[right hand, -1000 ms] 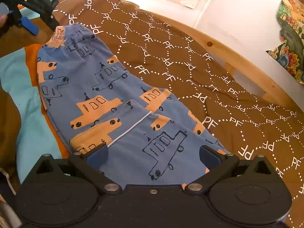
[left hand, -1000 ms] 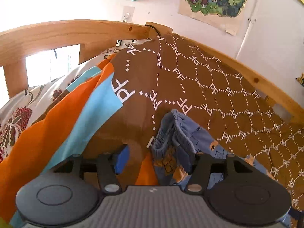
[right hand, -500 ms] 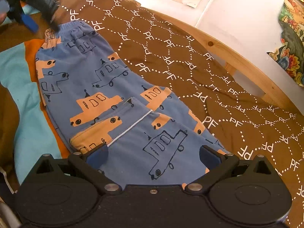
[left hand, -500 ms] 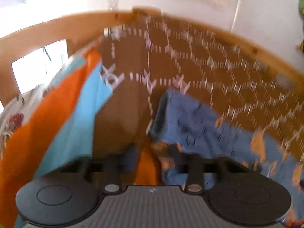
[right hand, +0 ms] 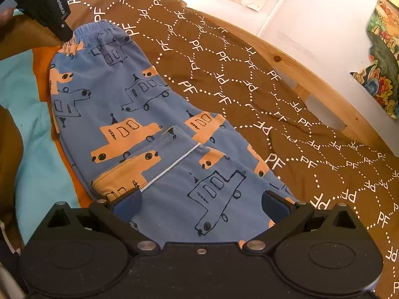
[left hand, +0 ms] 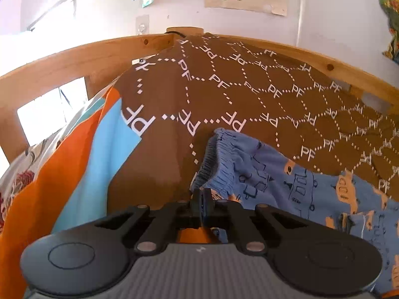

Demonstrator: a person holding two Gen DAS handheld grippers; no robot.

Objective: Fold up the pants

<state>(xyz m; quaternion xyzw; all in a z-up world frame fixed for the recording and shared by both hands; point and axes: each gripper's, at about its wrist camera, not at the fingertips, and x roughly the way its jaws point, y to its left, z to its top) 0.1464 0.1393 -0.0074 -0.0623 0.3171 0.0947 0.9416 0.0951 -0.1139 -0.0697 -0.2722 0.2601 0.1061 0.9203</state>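
Note:
Blue children's pants (right hand: 149, 124) with orange boat prints lie flat on the bed, waistband at the far left. In the left wrist view the pants (left hand: 286, 182) run off to the right. My left gripper (left hand: 202, 204) is shut on the near corner of the elastic waistband (left hand: 217, 159). It shows in the right wrist view (right hand: 66, 37) as a black tool at that waistband corner. My right gripper (right hand: 199, 201) is open, its fingers apart just above the leg end of the pants, holding nothing.
A brown quilt (right hand: 249, 79) with white PF lettering covers the bed, with orange and light blue panels (left hand: 82, 164) at the left. A wooden bed rail (left hand: 74, 57) and the white wall (right hand: 311, 25) lie beyond the pants.
My left gripper has closed on the waistband corner; a second ago its fingers were apart. The pants have been drawn a little straighter. My right gripper has stayed open in place.

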